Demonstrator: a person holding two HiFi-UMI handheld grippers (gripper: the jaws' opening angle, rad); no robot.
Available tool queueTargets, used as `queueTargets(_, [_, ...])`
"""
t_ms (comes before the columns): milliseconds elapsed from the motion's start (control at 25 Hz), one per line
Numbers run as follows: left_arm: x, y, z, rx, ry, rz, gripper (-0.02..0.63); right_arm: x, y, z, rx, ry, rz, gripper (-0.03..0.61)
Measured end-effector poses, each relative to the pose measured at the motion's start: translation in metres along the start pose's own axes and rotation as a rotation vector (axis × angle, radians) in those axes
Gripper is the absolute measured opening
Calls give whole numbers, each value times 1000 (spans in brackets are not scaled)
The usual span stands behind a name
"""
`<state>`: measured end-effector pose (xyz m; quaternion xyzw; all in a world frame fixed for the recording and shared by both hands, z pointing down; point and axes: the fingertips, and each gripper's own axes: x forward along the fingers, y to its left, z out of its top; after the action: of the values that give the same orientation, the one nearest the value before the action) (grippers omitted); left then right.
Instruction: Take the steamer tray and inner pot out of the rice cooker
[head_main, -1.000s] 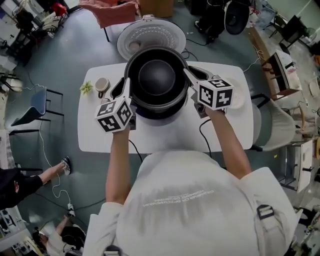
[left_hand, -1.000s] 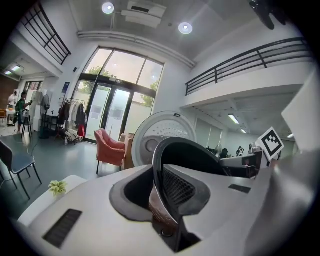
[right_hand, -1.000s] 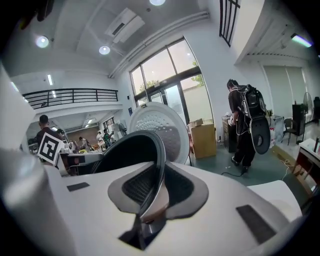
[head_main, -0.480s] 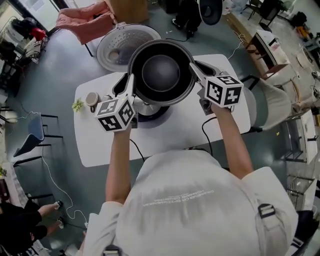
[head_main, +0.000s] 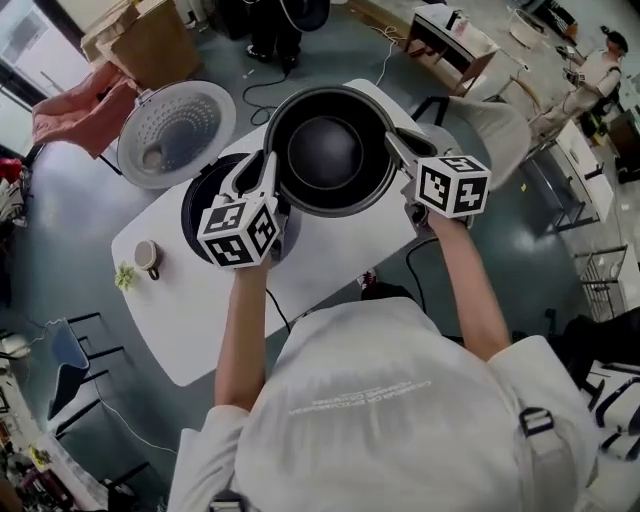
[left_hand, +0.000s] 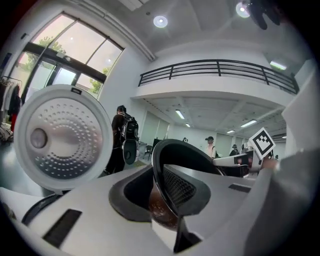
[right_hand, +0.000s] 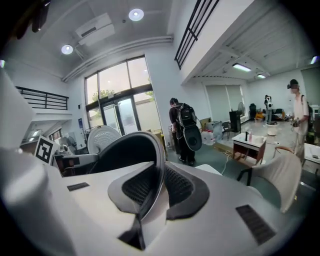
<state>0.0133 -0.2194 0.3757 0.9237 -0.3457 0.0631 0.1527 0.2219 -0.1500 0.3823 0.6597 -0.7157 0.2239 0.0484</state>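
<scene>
Head view: left gripper (head_main: 266, 168) and right gripper (head_main: 396, 147) clamp inner pot (head_main: 326, 152) beside rice cooker (head_main: 203, 196).

- We see a white table (head_main: 340, 245) slanting across the middle of the head view.
- Near its lower-left end stands a cup (head_main: 147, 256), with a small green sprig (head_main: 124, 277) just beside it.
- At upper left are a pink cloth (head_main: 75, 105) and a cardboard box (head_main: 150, 45).
- At upper right is a white chair (head_main: 490, 120).
- In the centre of the right gripper view, a person (right_hand: 184, 127) wears a backpack.
</scene>
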Motion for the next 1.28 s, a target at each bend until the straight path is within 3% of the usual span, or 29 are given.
queueTargets(280, [39, -71, -38, -13, 89, -149, 75, -63, -65, -32, 73, 19, -159, 78])
queueTargets(520, [58, -111, -71, -21, 162, -159, 74, -80, -113, -66, 129, 91, -195, 78])
queueTargets(800, [63, -108, -124, -74, 249, -37, 74, -50, -139, -112, 135, 223, -112, 78])
queueTargets(1280, [49, -56, -183, -209, 325, 229, 72, 37, -127, -162, 96, 424, 111, 75])
